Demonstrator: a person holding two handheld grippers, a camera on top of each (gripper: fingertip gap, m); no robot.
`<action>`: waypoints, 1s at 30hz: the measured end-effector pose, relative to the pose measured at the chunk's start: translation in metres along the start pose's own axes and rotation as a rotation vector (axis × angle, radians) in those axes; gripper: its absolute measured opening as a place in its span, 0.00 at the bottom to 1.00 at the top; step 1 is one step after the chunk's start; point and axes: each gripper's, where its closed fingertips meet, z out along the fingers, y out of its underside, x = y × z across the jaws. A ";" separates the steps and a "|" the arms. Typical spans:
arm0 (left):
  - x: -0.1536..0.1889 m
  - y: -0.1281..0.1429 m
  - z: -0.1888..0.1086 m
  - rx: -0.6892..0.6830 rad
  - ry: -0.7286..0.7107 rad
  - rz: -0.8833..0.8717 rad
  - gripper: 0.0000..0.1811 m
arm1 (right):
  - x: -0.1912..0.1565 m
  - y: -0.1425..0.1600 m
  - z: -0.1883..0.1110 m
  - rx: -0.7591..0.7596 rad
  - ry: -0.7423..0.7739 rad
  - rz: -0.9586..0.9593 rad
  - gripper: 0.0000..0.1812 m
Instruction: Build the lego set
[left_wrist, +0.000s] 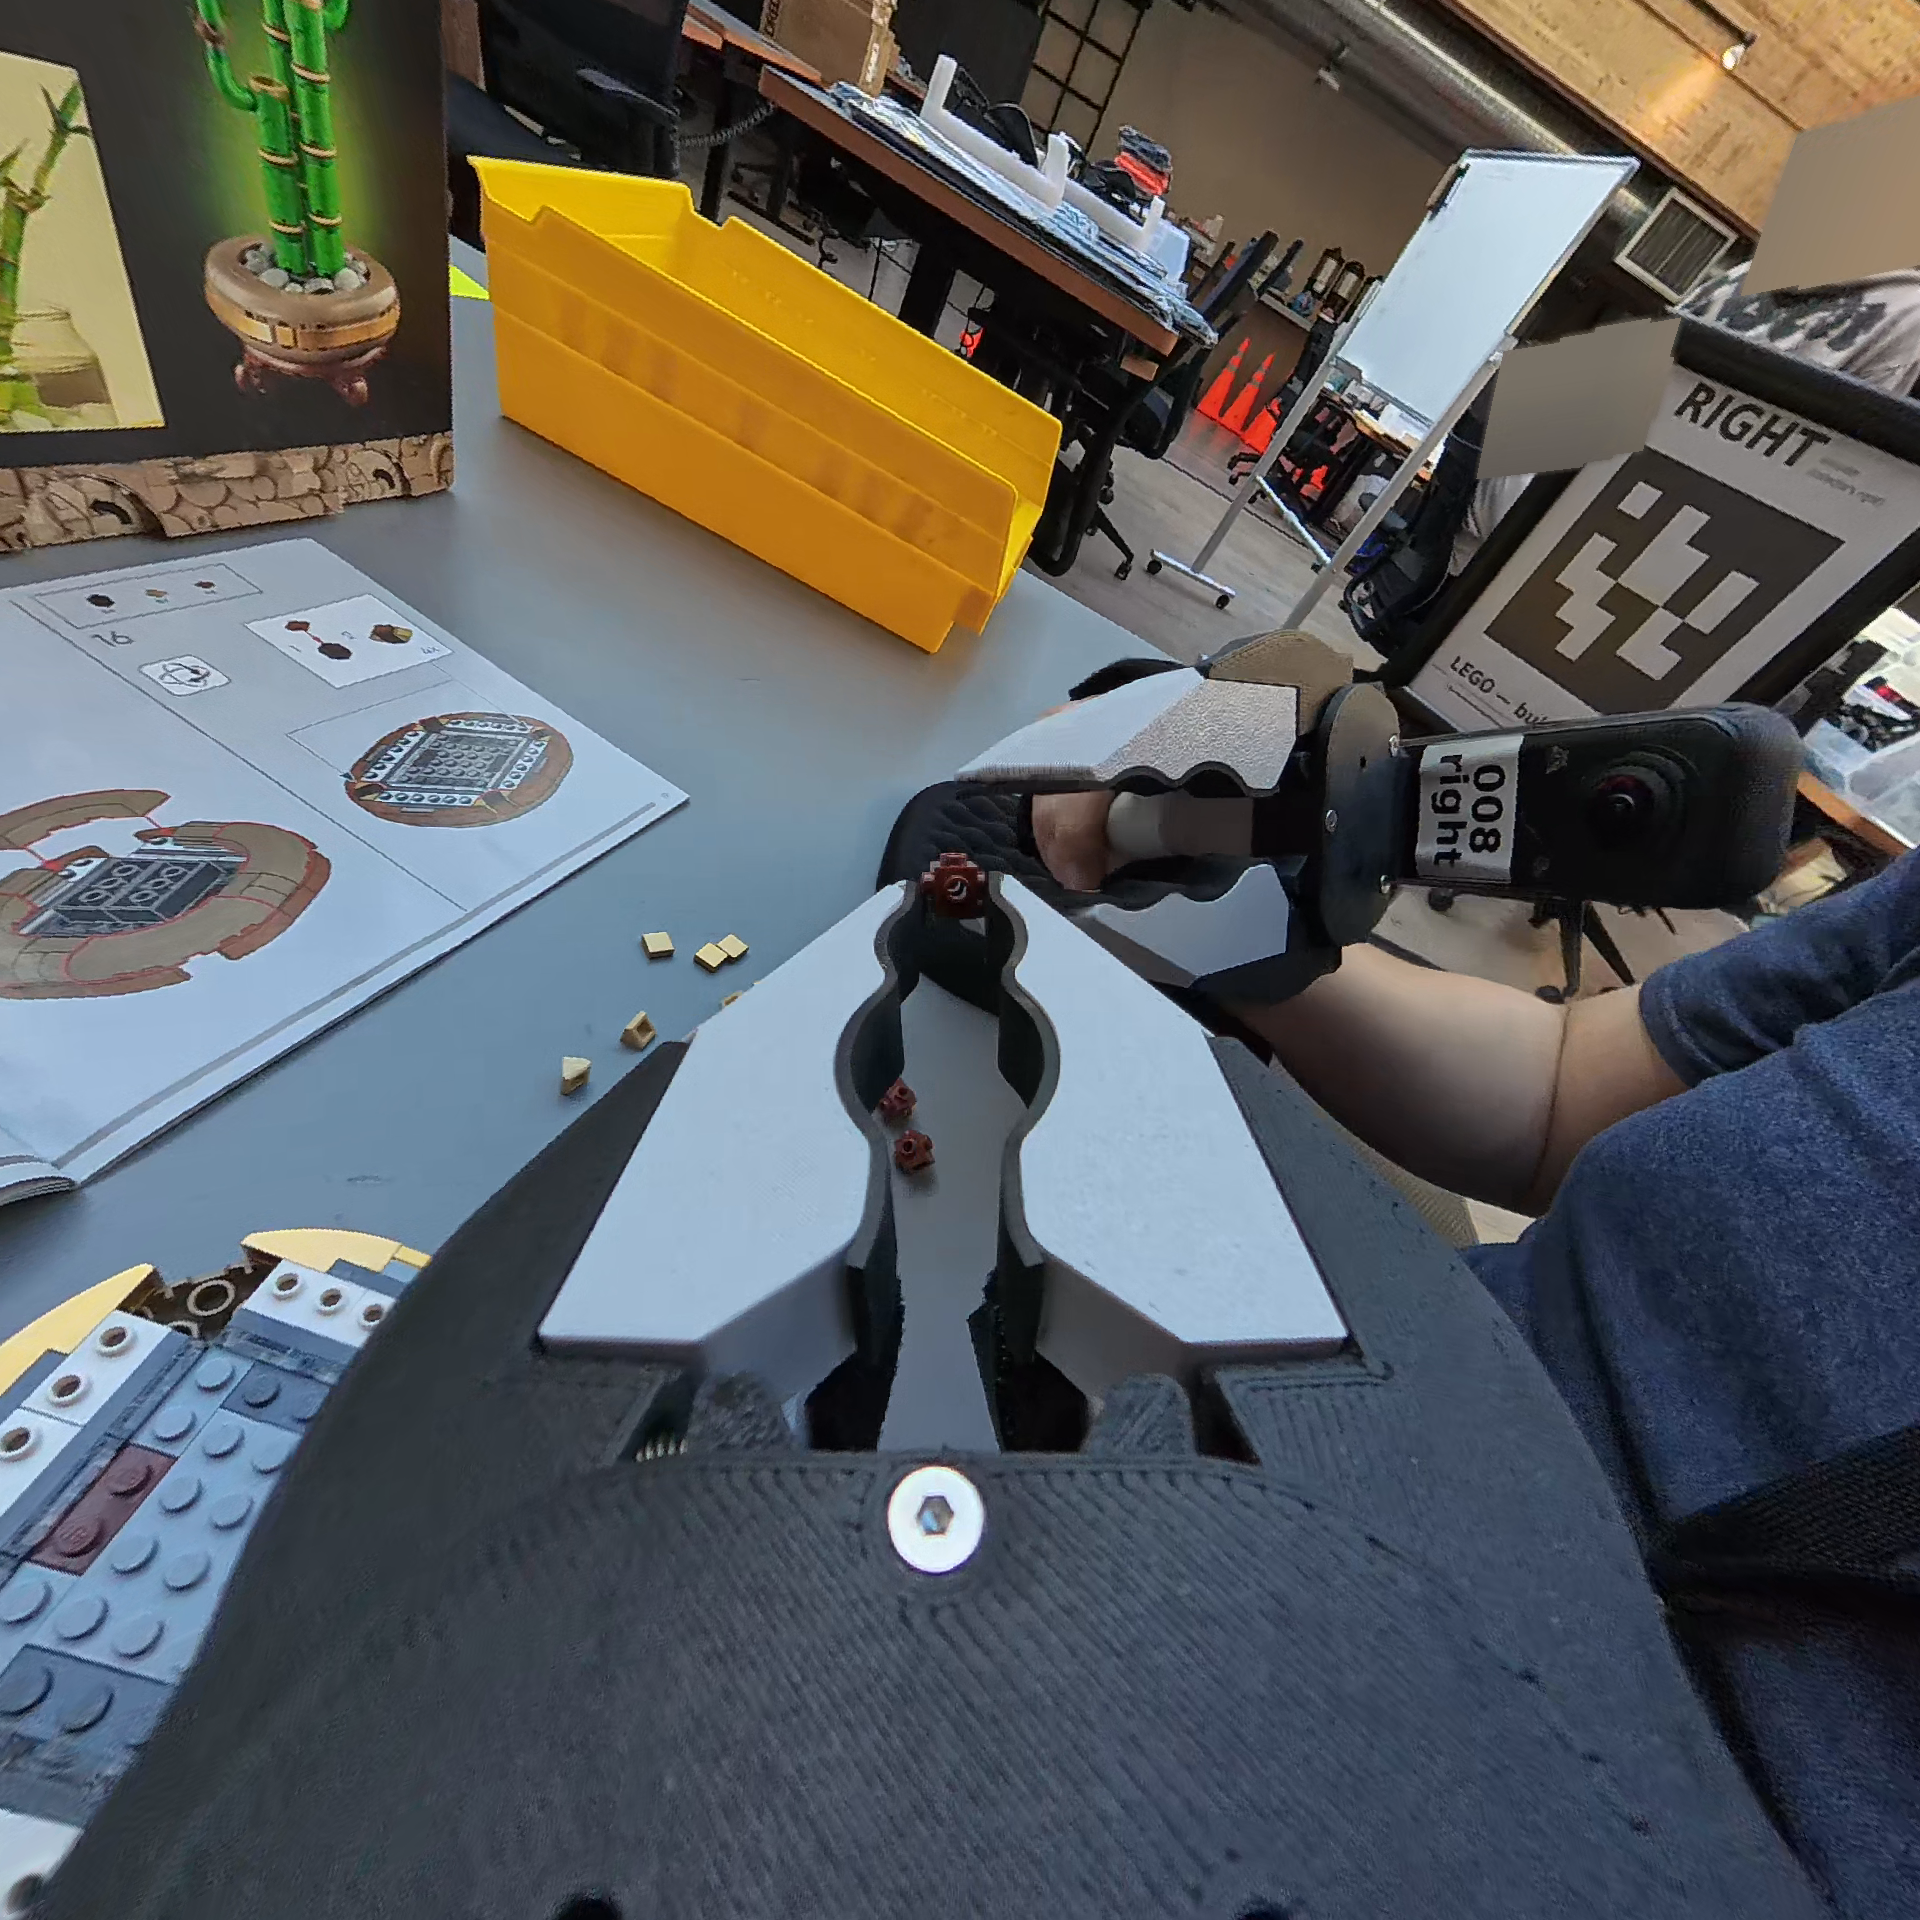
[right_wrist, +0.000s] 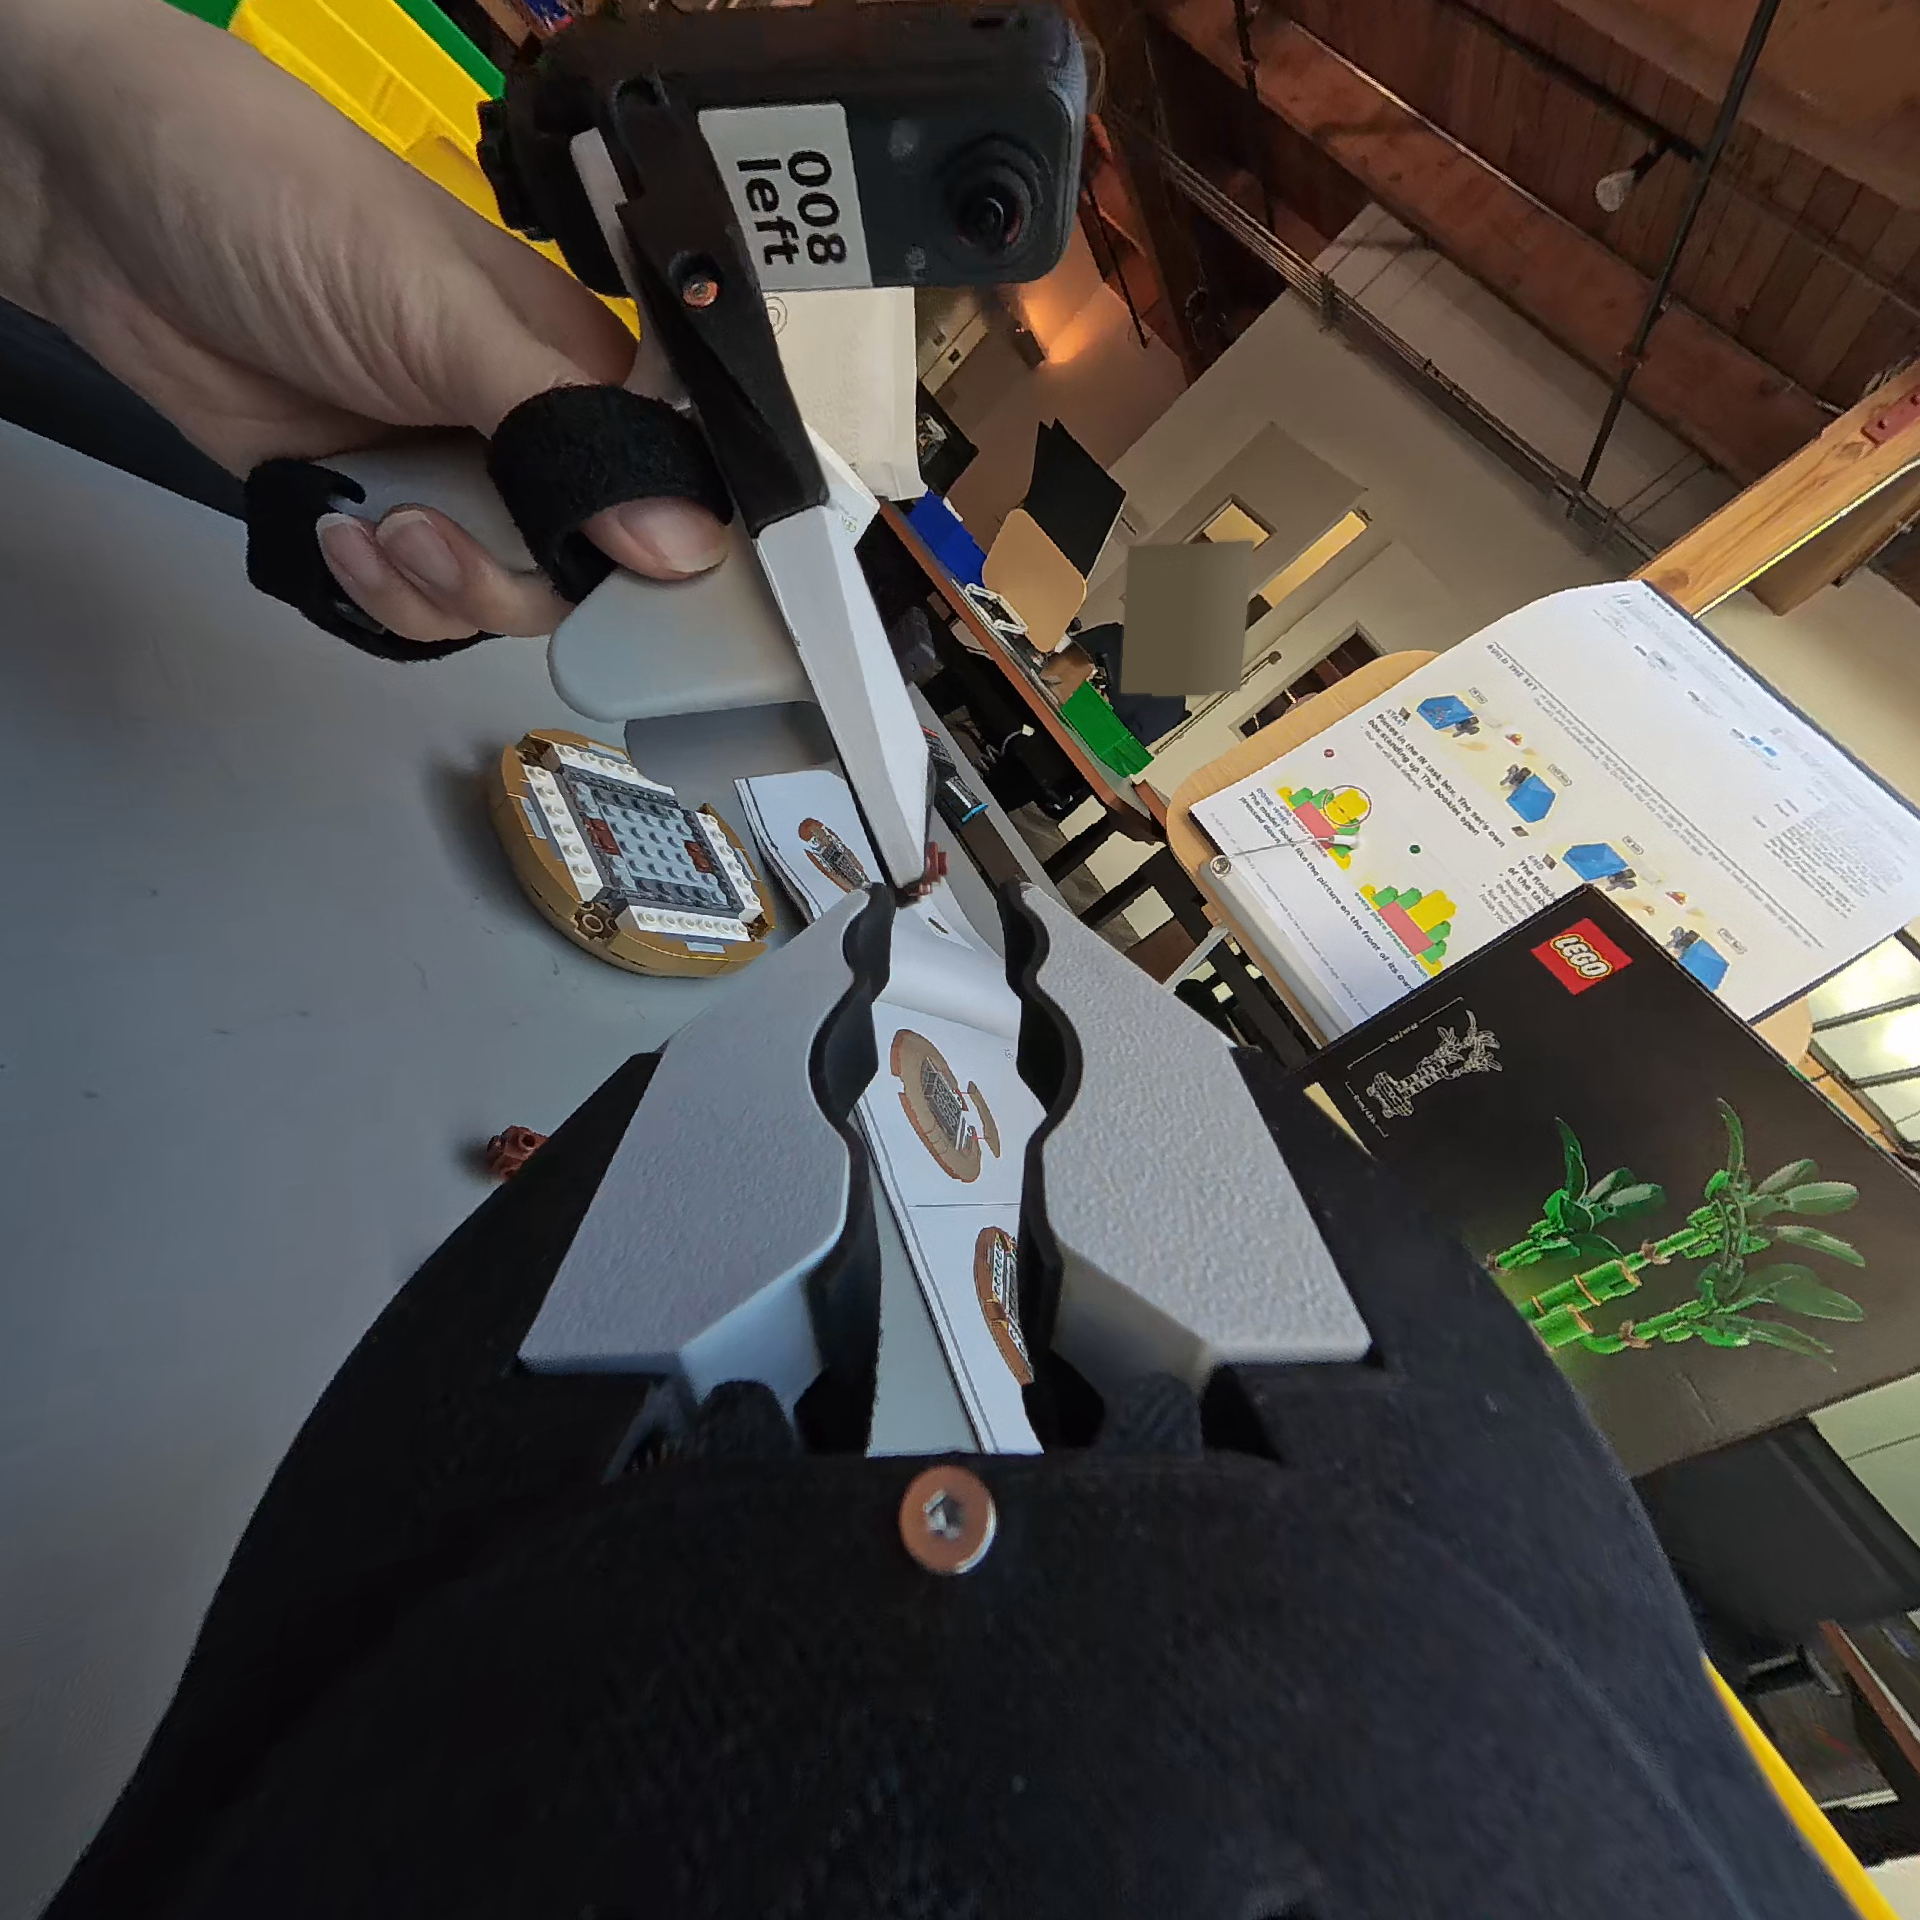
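Brick-wise, our left gripper (left_wrist: 954, 891) is pinching a tiny reddish-brown piece (left_wrist: 953, 884) right at its fingertips, held up off the grey table (left_wrist: 665, 634) (two more like it (left_wrist: 906, 1127) lie below). Our right gripper (right_wrist: 948, 902) has its jaws spread with nothing between them, tips just beside that piece.

Round base build (left_wrist: 125, 1475) cut off by the left wrist view's left edge, its right part hidden behind the left gripper (left_wrist: 954, 883) body; instruction booklet (left_wrist: 260, 810) and set box (left_wrist: 223, 229) also clipped at that edge. In the right wrist view the booklet (right_wrist: 940, 1112) shows only through the gap of the right gripper (right_wrist: 948, 906), and a small reddish-brown piece (right_wrist: 516, 1146) sits half hidden behind its left finger. Tan bits (left_wrist: 655, 945) too small to tell shape.
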 end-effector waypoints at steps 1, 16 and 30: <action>-0.003 0.000 -0.002 0.004 -0.018 0.013 0.06 | 0.002 0.001 0.000 0.002 0.002 0.018 0.12; -0.014 0.004 -0.016 0.062 -0.203 0.396 0.06 | 0.005 0.016 0.000 -0.018 -0.078 0.314 0.11; -0.006 0.007 -0.012 0.105 -0.200 0.442 0.06 | 0.021 0.021 -0.004 -0.028 0.004 0.301 0.09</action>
